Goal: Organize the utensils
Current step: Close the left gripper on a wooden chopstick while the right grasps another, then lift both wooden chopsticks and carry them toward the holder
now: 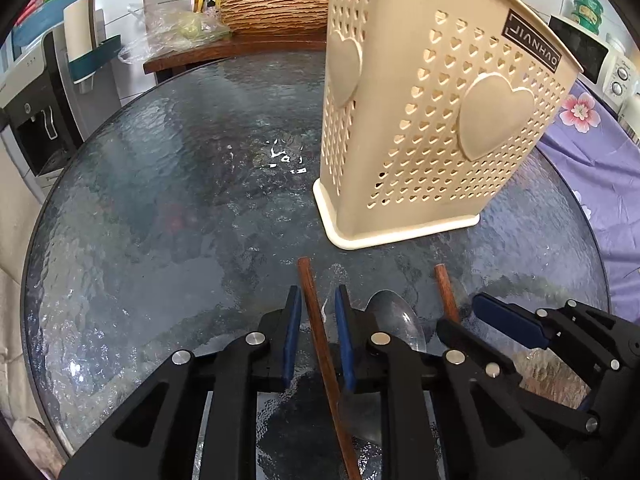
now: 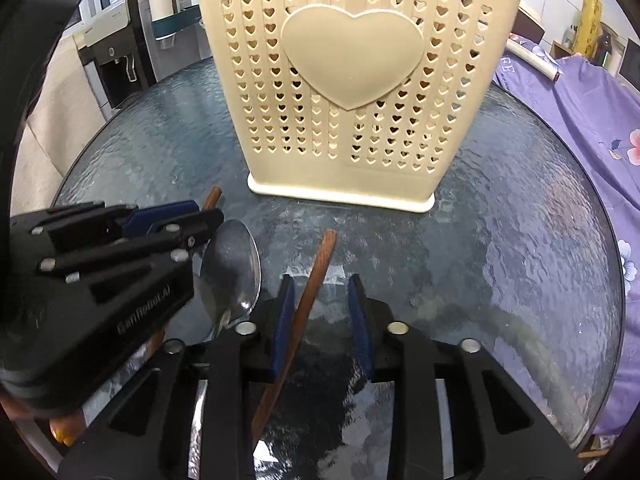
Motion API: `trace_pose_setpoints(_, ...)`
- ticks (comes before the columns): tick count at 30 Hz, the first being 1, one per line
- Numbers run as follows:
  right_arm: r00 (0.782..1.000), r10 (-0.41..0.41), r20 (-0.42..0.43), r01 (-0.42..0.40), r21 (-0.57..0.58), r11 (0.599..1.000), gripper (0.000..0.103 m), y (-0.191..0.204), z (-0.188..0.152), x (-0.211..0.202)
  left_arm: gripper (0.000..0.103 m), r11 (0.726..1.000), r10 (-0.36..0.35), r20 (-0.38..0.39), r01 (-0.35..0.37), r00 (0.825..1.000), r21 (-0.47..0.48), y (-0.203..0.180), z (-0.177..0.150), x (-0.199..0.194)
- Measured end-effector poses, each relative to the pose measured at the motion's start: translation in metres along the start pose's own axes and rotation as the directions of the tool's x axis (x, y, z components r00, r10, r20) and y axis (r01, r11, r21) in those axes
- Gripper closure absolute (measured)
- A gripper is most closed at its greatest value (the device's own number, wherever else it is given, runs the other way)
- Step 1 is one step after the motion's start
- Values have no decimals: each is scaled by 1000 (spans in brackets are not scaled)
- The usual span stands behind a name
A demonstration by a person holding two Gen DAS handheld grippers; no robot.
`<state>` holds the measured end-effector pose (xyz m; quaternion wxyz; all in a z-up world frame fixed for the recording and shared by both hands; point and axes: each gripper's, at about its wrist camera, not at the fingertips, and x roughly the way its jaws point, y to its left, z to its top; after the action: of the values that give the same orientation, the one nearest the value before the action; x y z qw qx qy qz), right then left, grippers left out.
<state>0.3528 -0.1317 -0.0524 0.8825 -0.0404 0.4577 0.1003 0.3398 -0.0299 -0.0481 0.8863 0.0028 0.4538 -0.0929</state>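
Observation:
Two brown wooden chopsticks and a metal spoon (image 1: 394,320) lie on the round glass table (image 1: 160,200) in front of a beige utensil holder (image 1: 420,120) with heart-shaped holes. My left gripper (image 1: 318,292) straddles the left chopstick (image 1: 312,312); the stick lies near the left pad, with a gap to the right pad. In the right wrist view, my right gripper (image 2: 320,284) straddles the other chopstick (image 2: 316,272) in the same loose way. The spoon (image 2: 232,264) lies between the two grippers, and the left gripper (image 2: 204,212) shows at the left. The holder (image 2: 348,80) stands upright just beyond.
A purple flowered cloth (image 1: 592,160) borders the table on the right, and a water dispenser (image 1: 36,120) stands at the left. Behind the table, a wooden counter carries a ribbed basin (image 1: 276,12) and a plastic bag (image 1: 172,32). A microwave (image 1: 600,64) sits at the far right.

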Motion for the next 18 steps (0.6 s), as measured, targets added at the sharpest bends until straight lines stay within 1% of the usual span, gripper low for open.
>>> trace_pose_setpoints(2,1000,-5,1,5,2,1000,79,4,4,2,88,1000,-1,-1,1,1000,3,-3,-1,1)
trace_pose_setpoints(4,1000,-12,6,12,-4,1000,80,7,4,3,92,1000,-2,-2,2,1000,2,-4,-1,1)
trace_pose_setpoints(7,1000,-7,12,7,-7,1000,83,9,4,3,95,1000,-9,1,9,1000,-1,0,-2,0)
trace_pose_setpoints(10,1000,-6,14,6,-15,1000,86,8,1,3,95,1000,-18,3,18,1000,-1,4,-4,-2)
trace_pose_setpoints(13,1000,-11,19,11,-23,1000,91,7,0,3,95,1000,-21,6,21,1000,-7,9,-7,-3)
trace_pose_setpoints(18,1000,-3,24,4,-25,1000,93,3,-3,3,96,1000,-18,8,18,1000,0,8,-8,-4)
